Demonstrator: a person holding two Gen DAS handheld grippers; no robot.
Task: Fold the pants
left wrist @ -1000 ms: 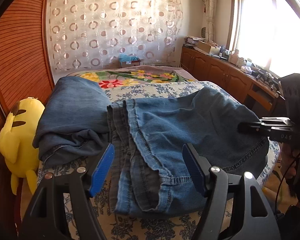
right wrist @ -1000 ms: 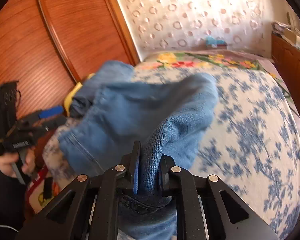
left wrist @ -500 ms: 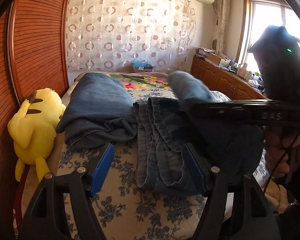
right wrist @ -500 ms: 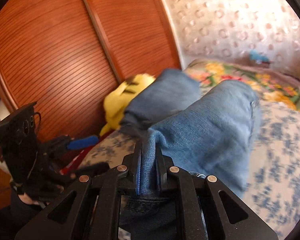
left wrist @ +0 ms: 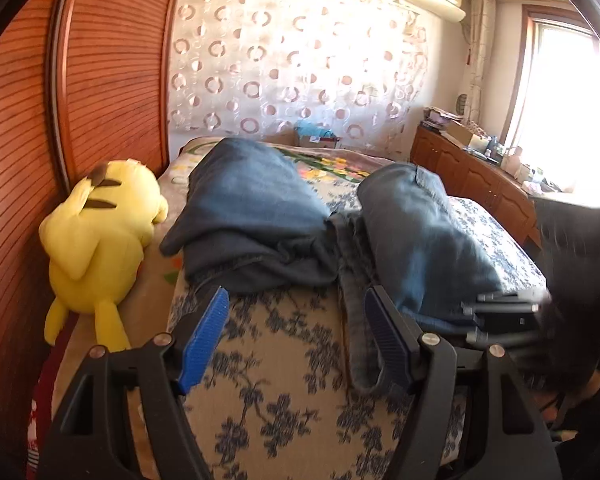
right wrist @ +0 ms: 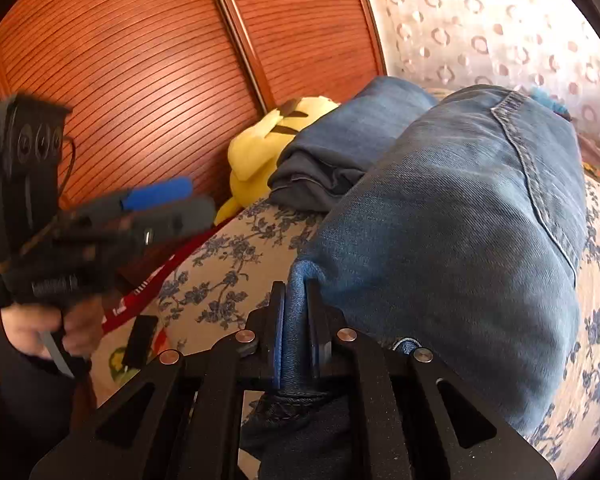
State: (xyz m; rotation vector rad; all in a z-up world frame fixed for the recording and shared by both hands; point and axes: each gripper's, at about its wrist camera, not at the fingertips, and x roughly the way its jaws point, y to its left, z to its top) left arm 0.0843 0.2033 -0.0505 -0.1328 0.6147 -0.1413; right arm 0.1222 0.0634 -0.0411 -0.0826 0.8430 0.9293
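Light blue jeans point(right wrist: 460, 208) lie doubled over on the flowered bed point(left wrist: 280, 380), with a leg edge point(left wrist: 356, 340) hanging toward the front. My right gripper point(right wrist: 296, 292) is shut on a fold of the denim, its jaws pressing tighter; in the left wrist view it shows blurred point(left wrist: 500, 312) at the jeans' near end point(left wrist: 420, 232). My left gripper point(left wrist: 295, 296) hovers open over bare bedspread, nothing between its blue pads, the right pad beside the hanging leg edge. From the right wrist view it appears blurred point(right wrist: 200, 198) in a hand at the left.
A darker folded pair of jeans point(left wrist: 252, 216) sits just left of the light pair. A yellow plush toy point(left wrist: 100, 232) leans between the bed and the wooden slatted wardrobe point(left wrist: 100, 80). A low wooden cabinet point(left wrist: 480, 184) runs along the right under the window.
My right gripper has swept the held denim leftward across the bed, doubling the jeans over. The left gripper has shifted left, off the jeans and over bare bedspread, still open.
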